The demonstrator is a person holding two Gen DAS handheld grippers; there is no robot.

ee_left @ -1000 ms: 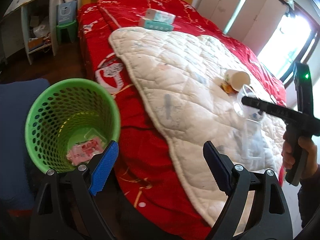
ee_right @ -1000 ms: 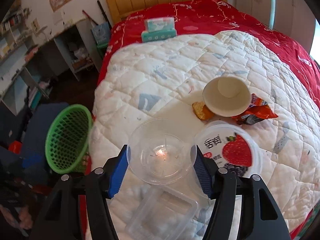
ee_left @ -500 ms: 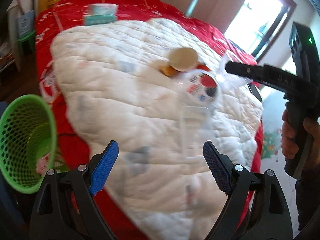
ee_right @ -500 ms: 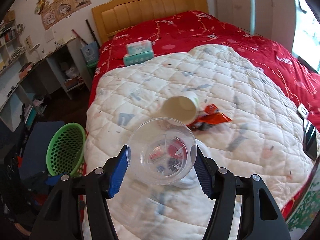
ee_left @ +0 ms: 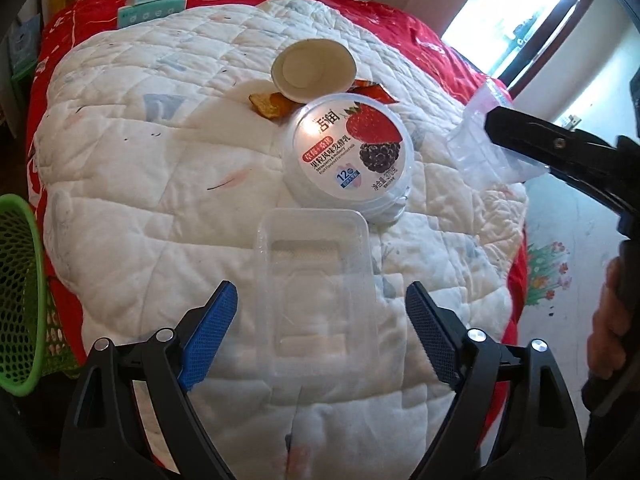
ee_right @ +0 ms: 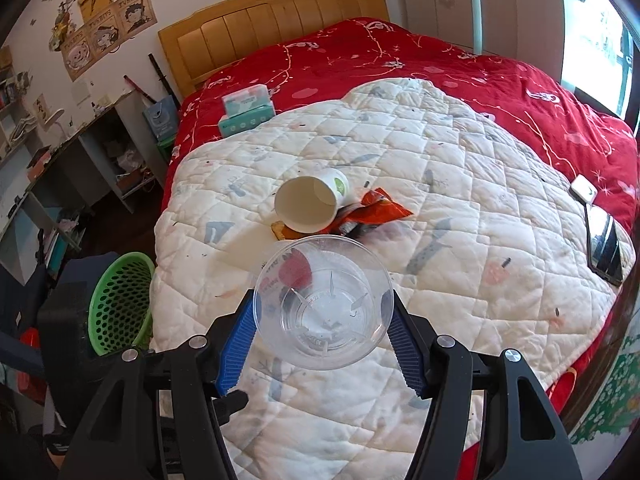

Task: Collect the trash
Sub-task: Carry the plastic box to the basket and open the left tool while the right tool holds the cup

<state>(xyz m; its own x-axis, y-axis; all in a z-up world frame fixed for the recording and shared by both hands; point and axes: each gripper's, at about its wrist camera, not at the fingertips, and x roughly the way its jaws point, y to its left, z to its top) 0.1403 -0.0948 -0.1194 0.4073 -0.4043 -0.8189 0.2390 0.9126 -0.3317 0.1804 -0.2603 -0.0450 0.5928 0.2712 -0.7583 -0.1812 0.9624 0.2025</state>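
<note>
two grippers are at work over the white quilt (ee_right: pixel 460 184), each on its own piece of trash. the right gripper (ee_right: pixel 322 334) is clamped on a clear plastic cup (ee_right: pixel 322 312), its blue pads pressing the rim on either side, the cup's mouth facing the camera and lifted clear of the bed. the left gripper (ee_left: pixel 320 328) has its jaws wide and closing, with the near end of a clear plastic tray (ee_left: pixel 316 280) lying between the pads but not yet pinched. just ahead of that tray sits a yogurt tub (ee_left: pixel 350 154) with a strawberry lid, and beyond it a paper cup (ee_left: pixel 312 68) on its side over an orange wrapper (ee_left: pixel 272 102).

the step in hand looks like picking up the tray while the cup waits for disposal. next, the left pads need to settle evenly on the tray's long walls, which look thin and likely to flex. the green basket (ee_right: pixel 120 304) stands off to the left of both tools, beside the bed.
</note>
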